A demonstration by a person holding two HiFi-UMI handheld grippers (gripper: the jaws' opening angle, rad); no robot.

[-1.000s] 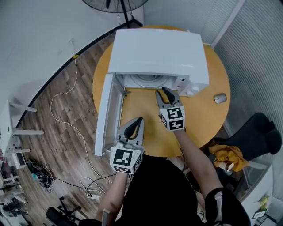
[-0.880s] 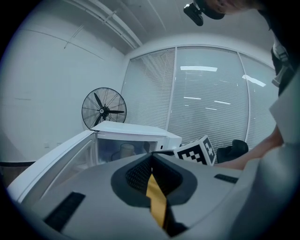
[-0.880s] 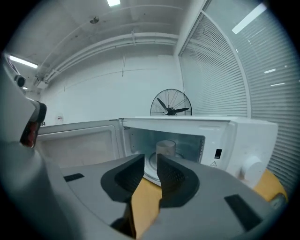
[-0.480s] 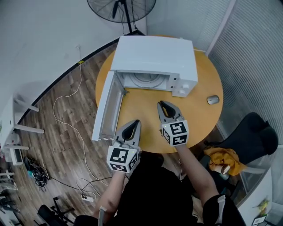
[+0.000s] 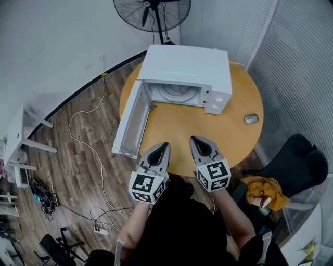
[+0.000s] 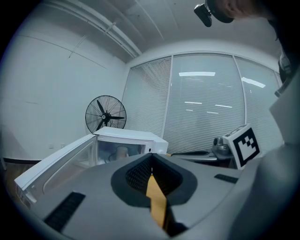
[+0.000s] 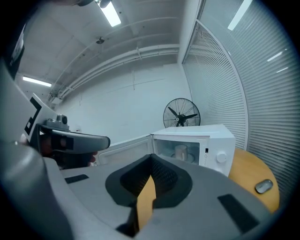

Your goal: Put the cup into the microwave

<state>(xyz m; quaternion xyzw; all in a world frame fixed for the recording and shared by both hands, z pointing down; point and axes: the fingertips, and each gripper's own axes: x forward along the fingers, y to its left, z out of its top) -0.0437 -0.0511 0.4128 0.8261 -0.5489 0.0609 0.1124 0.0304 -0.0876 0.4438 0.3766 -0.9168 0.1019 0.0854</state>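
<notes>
A white microwave (image 5: 187, 70) stands at the far side of the round yellow table (image 5: 234, 135), its door (image 5: 130, 122) swung wide open to the left. In the right gripper view a pale cup (image 7: 181, 152) stands upright inside the microwave; the left gripper view shows the cup (image 6: 122, 152) faintly too. Both grippers hover over the table's near edge, well back from the microwave. My left gripper (image 5: 164, 146) is shut with nothing in it. My right gripper (image 5: 193, 139) has just been closing and is shut, with nothing between its jaws.
A grey computer mouse (image 5: 251, 118) lies on the table to the right of the microwave. A standing fan (image 5: 152, 11) is behind the table. A black chair (image 5: 299, 161) sits at the right, and cables (image 5: 88, 150) trail over the wooden floor at the left.
Both grippers have drawn back from the microwave toward the table's near edge, the right one farther. The right jaws, open before, have come together empty.
</notes>
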